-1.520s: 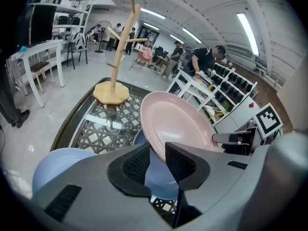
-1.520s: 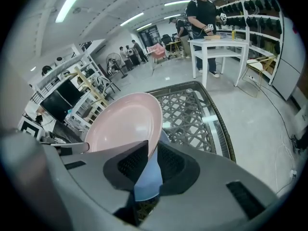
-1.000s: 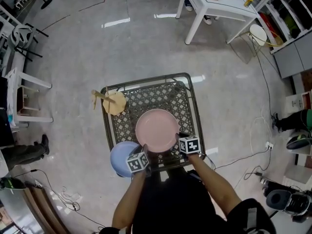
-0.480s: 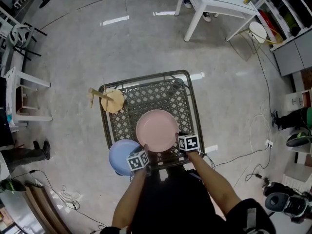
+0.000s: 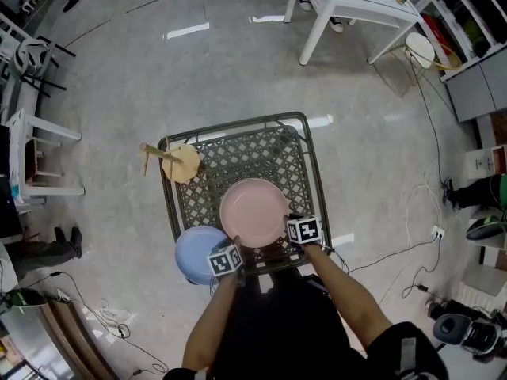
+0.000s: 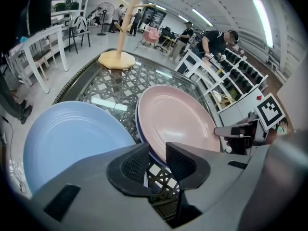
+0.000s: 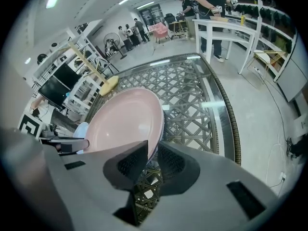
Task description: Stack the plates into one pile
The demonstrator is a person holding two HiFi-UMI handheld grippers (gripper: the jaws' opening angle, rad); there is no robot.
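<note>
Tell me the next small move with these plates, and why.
Probably open the right gripper to release the pink plate. The left gripper has just been opening its jaws, with the rim loose between them, while the right one pinches it. The plate seems down on the lattice table, and the blue plate lies beside it, not yet stacked.
</note>
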